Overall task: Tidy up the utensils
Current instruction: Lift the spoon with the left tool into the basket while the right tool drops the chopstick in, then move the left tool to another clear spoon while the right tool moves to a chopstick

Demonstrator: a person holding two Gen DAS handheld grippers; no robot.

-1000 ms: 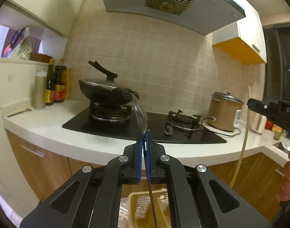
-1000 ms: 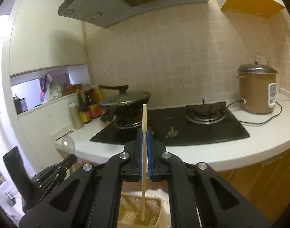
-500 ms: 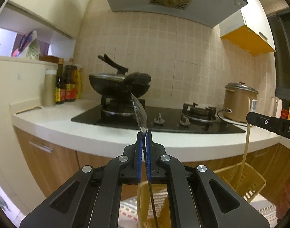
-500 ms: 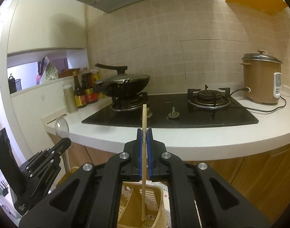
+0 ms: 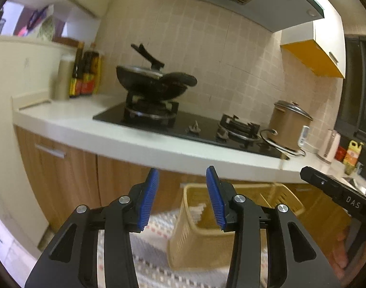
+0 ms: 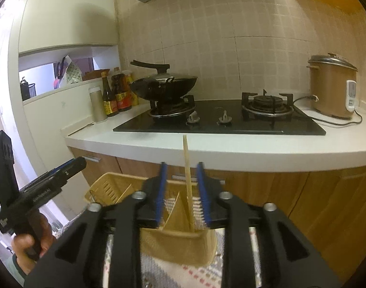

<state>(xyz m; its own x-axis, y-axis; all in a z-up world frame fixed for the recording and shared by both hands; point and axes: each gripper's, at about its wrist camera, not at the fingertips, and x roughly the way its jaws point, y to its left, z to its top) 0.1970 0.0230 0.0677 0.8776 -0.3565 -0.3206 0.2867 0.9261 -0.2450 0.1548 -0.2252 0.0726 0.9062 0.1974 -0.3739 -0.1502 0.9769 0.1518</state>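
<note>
A yellow slotted utensil basket (image 5: pixel 207 225) stands low on a patterned mat in front of the kitchen cabinets; it also shows in the right wrist view (image 6: pixel 178 237). My left gripper (image 5: pixel 181 198) is open and empty just above and before the basket. My right gripper (image 6: pixel 181 192) is open above the basket. A wooden chopstick (image 6: pixel 187 180) stands upright between its blue pads, its lower end inside the basket; no pad touches it. The spoon is not in view.
A white countertop (image 6: pixel 231 148) carries a black gas hob (image 6: pixel 219 122), a wok (image 6: pixel 163 84), sauce bottles (image 6: pixel 115 96) and a rice cooker (image 6: pixel 332 88). Wooden cabinet doors (image 6: pixel 315 196) stand behind the basket. The patterned mat (image 5: pixel 154 259) lies under it.
Both grippers have opened. The left let go of the spoon, which has left view. The right let go of the chopstick, which now stands in the basket. Both views have dropped lower.
</note>
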